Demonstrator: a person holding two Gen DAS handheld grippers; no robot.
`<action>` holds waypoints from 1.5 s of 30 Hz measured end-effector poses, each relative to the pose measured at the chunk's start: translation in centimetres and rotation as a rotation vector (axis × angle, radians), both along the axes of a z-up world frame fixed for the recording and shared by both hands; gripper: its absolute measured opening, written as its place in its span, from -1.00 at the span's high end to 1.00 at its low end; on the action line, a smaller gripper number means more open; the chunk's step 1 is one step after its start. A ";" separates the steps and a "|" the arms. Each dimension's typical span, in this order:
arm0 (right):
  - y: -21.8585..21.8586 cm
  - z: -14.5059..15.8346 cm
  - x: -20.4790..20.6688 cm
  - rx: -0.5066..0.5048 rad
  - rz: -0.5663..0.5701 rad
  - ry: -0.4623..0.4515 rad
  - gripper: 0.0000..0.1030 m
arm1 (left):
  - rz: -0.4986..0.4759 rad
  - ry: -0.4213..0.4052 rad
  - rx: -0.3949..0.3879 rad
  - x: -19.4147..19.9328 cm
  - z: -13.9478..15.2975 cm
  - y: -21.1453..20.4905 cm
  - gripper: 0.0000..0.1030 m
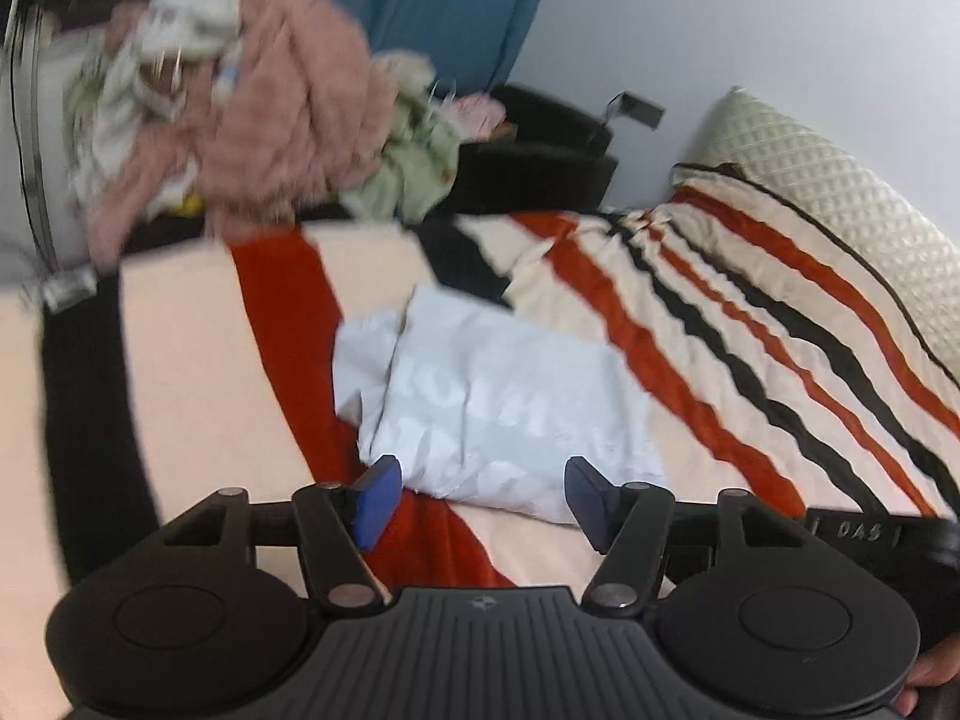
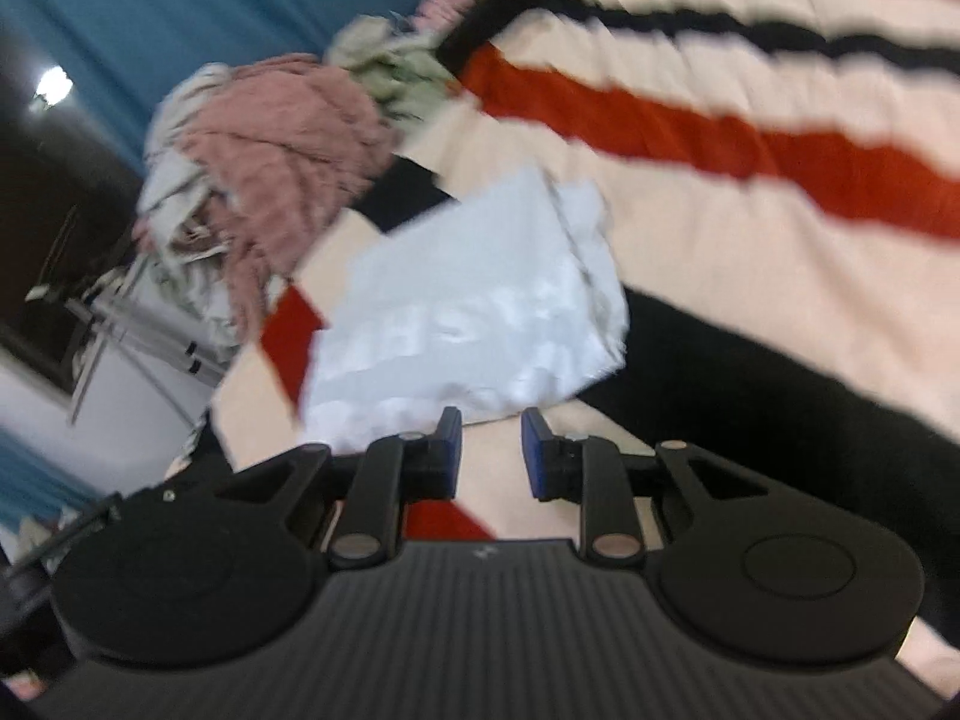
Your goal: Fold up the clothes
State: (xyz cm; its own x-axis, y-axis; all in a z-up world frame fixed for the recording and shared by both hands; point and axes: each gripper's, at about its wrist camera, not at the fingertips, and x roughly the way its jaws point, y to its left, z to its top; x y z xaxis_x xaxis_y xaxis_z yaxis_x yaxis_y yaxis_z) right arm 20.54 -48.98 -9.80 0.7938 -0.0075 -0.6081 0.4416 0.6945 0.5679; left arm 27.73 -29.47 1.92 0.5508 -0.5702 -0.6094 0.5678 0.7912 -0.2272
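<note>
On the bed, a folded white garment (image 1: 480,402) lies on the striped blanket (image 1: 690,312), just ahead of both claws. Left claw (image 1: 483,495) is released, its 2 blue pads spread wide near the garment's closest edge, gripping nothing. Right claw (image 2: 492,453) is also released, with a narrower gap, close to the garment (image 2: 468,312) but apart from it. Only the left view shows the quilted cream pillow (image 1: 840,204) against the wall. Both views show the pile of pink and pale clothes (image 1: 240,108) beyond the garment; the right view is heavily blurred, and faint lettering on the garment cannot be read.
</note>
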 end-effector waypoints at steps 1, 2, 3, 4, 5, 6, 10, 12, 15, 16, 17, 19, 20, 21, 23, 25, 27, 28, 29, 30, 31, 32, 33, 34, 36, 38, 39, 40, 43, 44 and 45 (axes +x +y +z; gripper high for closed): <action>0.7 1.6 -1.1 -0.033 0.014 -0.016 0.51 | -0.006 -0.033 0.002 -1.4 1.6 0.6 -0.40; 1.4 3.1 -2.1 -0.066 0.026 -0.032 0.51 | -0.002 -0.064 0.007 -3.1 3.4 1.0 -0.42; 2.1 4.3 -3.3 -0.089 0.035 -0.046 0.51 | 0.000 -0.088 0.011 -4.5 4.7 1.4 -0.43; 2.8 5.5 -4.6 -0.111 0.043 -0.060 0.51 | 0.001 -0.111 0.015 -6.0 5.9 1.9 -0.46; 3.5 6.8 -5.8 -0.133 0.052 -0.074 0.51 | 0.002 -0.133 0.020 -7.6 7.2 2.3 -0.47; 4.2 8.0 -7.1 -0.154 0.060 -0.088 0.50 | 0.008 -0.154 0.017 -9.2 8.3 3.1 -0.51; 7.1 11.5 -12.1 -0.236 0.089 -0.150 0.02 | 0.019 -0.205 -0.022 -16.2 12.1 6.5 -0.73; 8.4 12.4 -14.5 -0.269 0.104 -0.178 -0.43 | 0.014 -0.229 -0.026 -19.6 13.6 8.0 -0.85; 10.1 13.2 -17.4 -0.317 0.111 -0.205 -0.55 | 0.035 -0.292 -0.014 -24.1 14.4 10.2 -0.99; 10.6 13.2 -18.4 -0.338 0.110 -0.211 -0.55 | 0.045 -0.306 -0.017 -25.4 14.5 11.0 -0.99; 11.1 13.2 -19.2 -0.353 0.108 -0.220 -0.55 | 0.057 -0.318 -0.021 -26.7 14.5 11.7 -0.99; 12.1 12.9 -20.6 -0.382 0.105 -0.240 -0.55 | 0.079 -0.337 -0.030 -28.8 14.1 13.1 -0.99; 12.5 12.6 -21.2 -0.391 0.103 -0.250 -0.55 | 0.087 -0.351 -0.029 -29.9 13.8 13.8 -0.99; 12.9 12.3 -21.7 -0.400 0.101 -0.259 -0.55 | 0.093 -0.364 -0.023 -30.8 13.5 14.3 -0.99; 13.7 11.4 -22.3 -0.411 0.099 -0.266 -0.55 | 0.107 -0.379 -0.021 -32.4 12.6 15.5 -0.99; 14.6 10.1 -22.6 -0.431 0.098 -0.269 -0.55 | 0.127 -0.381 -0.033 -33.5 11.7 16.5 -0.99; 15.2 9.0 -22.5 -0.449 0.095 -0.266 -0.54 | 0.146 -0.390 -0.041 -34.1 10.7 17.3 -0.99; 15.4 8.4 -22.4 -0.458 0.093 -0.264 -0.53 | 0.156 -0.396 -0.044 -34.5 10.2 17.6 -0.99; 15.7 7.8 -22.4 -0.467 0.091 -0.262 -0.53 | 0.165 -0.401 -0.048 -34.8 9.8 18.0 -0.99; 16.0 7.3 -22.3 -0.476 0.089 -0.261 -0.53 | 0.174 -0.406 -0.052 -35.1 9.3 18.4 -0.99; 16.2 6.7 -22.2 -0.485 0.088 -0.259 -0.53 | 0.184 -0.411 -0.055 -35.4 8.8 18.8 -0.99; 16.5 6.1 -22.1 -0.494 0.086 -0.257 -0.53 | 0.192 -0.421 -0.048 -35.6 8.3 18.8 -0.99; 16.7 5.5 -22.1 -0.503 0.084 -0.255 -0.53 | 0.196 -0.429 -0.041 -35.6 8.0 18.8 -0.99; 17.0 5.0 -22.0 -0.512 0.082 -0.253 -0.53 | 0.200 -0.437 -0.035 -35.6 7.6 18.7 -0.99; 17.5 3.8 -21.9 -0.530 0.079 -0.249 -0.53 | 0.198 -0.455 -0.037 -35.7 7.0 18.7 -0.99; 18.0 2.7 -21.7 -0.548 0.076 -0.246 -0.53 | 0.196 -0.463 -0.033 -35.8 6.3 18.6 -0.99; 18.3 2.1 -21.6 -0.557 0.074 -0.244 -0.53 | 0.196 -0.463 -0.031 -35.8 5.8 18.6 -0.99; 18.6 1.5 -21.6 -0.566 0.072 -0.242 -0.53 | 0.199 -0.461 -0.030 -35.8 5.4 18.6 -0.99; 18.6 1.0 -21.5 -0.576 0.059 -0.241 -0.53 | 0.204 -0.446 -0.025 -35.4 4.2 18.7 -0.99; 18.7 0.9 -21.4 -0.579 0.054 -0.241 -0.53 | 0.205 -0.434 -0.024 -35.2 3.9 18.7 -0.99; 18.7 0.7 -21.4 -0.582 0.050 -0.240 -0.53 | 0.205 -0.422 -0.023 -34.9 3.6 18.6 -0.99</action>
